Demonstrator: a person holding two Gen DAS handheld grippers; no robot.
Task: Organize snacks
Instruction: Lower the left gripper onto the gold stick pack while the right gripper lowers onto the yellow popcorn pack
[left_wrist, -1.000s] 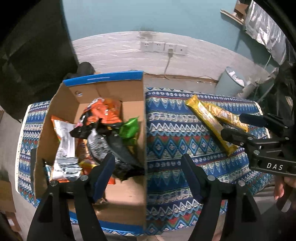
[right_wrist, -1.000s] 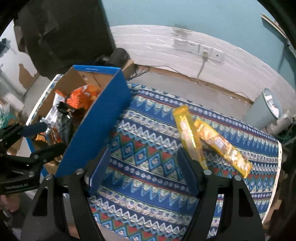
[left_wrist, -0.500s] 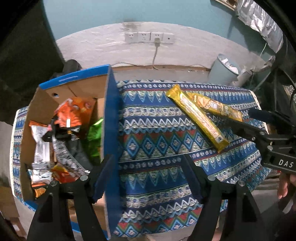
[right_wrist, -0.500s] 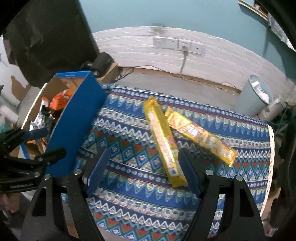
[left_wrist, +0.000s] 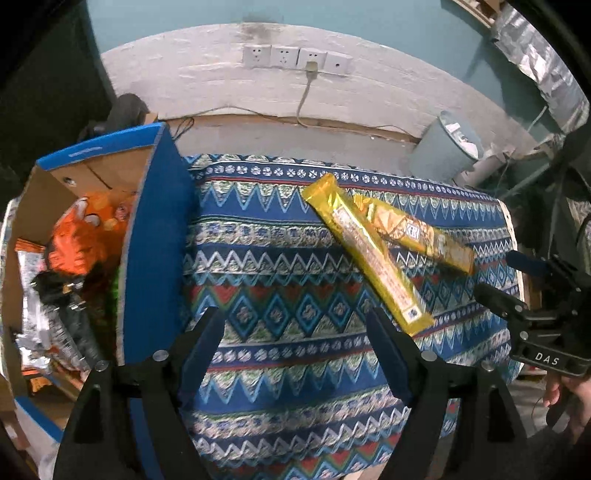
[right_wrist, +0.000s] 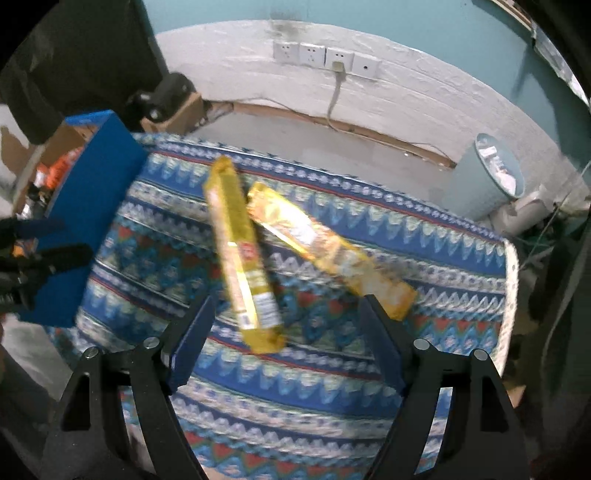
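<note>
Two long yellow snack packs lie on the patterned tablecloth: the nearer pack (left_wrist: 365, 254) (right_wrist: 240, 254) and the farther pack (left_wrist: 413, 232) (right_wrist: 328, 254), touching at their far ends. A blue cardboard box (left_wrist: 155, 236) (right_wrist: 88, 221) at the left holds several snack bags (left_wrist: 74, 251). My left gripper (left_wrist: 295, 336) is open and empty above the cloth, right of the box. My right gripper (right_wrist: 286, 317) is open and empty, its fingertips on either side of the nearer pack's near end. It also shows in the left wrist view (left_wrist: 517, 284).
The tablecloth (left_wrist: 280, 266) covers a small table whose right edge (right_wrist: 511, 266) drops to the floor. A pale bin (left_wrist: 447, 147) (right_wrist: 487, 177) stands behind it by the white wall with sockets (left_wrist: 295, 59).
Both grippers have swung right, away from the box and toward the yellow packs. The right gripper now frames the nearer pack's near end. Both stayed open.
</note>
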